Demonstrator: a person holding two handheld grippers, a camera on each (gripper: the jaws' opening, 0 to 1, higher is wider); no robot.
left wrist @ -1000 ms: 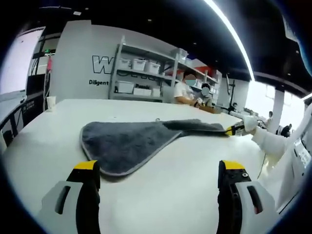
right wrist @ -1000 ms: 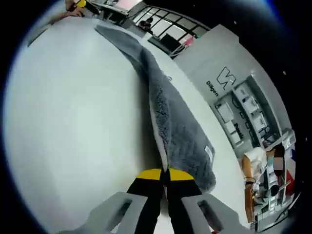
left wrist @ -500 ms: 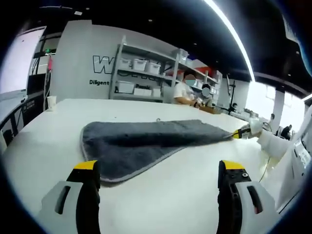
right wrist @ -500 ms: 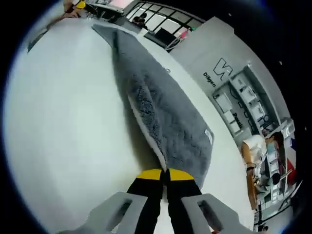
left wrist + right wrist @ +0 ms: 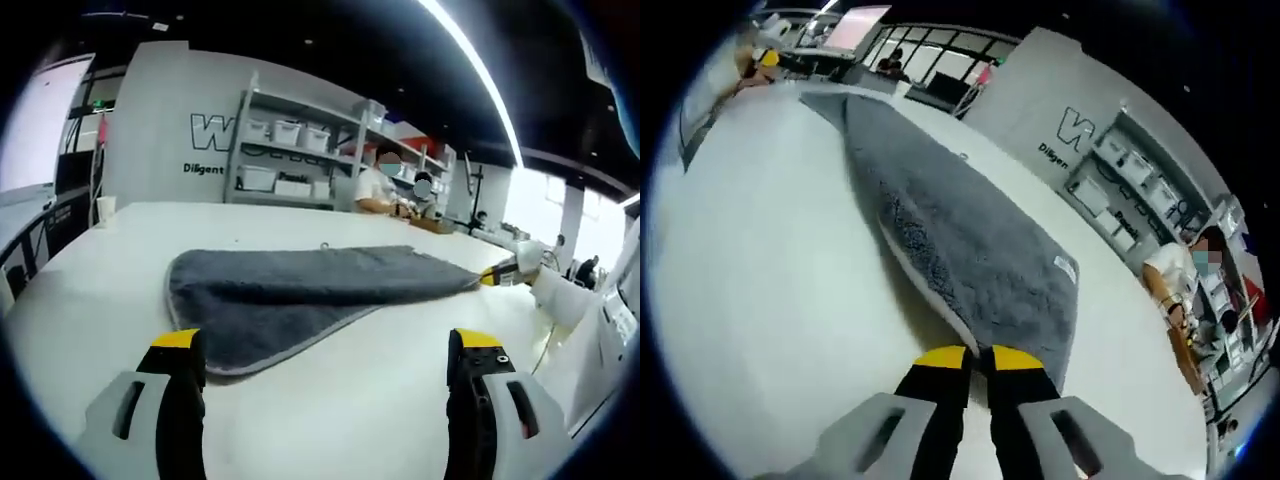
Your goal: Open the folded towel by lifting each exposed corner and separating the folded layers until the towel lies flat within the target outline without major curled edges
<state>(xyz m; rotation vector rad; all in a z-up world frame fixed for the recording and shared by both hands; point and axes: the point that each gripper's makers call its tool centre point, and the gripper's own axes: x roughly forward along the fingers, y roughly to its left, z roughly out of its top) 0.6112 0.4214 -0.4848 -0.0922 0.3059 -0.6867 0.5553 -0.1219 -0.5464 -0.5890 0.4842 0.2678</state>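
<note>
Currently the grey towel [image 5: 300, 295] lies spread on the white table [image 5: 90, 300], with a rounded edge nearest the left gripper [image 5: 325, 350] and a long tapering corner stretched away to the far side. Left gripper: jaws wide apart, yellow tips hovering just short of the towel's near edge, touching nothing. Right gripper [image 5: 978, 358]: jaws pressed together on the towel's pointed corner, pinching the fabric between the yellow tips. In the left gripper view the same right gripper [image 5: 500, 272] sits at the towel's far tip, corner lifted slightly off the table. In the right gripper view the towel [image 5: 960, 250] runs away from the pinched corner in a long band, one layer overlapping another along its near edge; a small white label [image 5: 1067, 268] sits near the towel's far edge. Beyond the towel stand shelves [image 5: 290, 150] with white bins.
</note>
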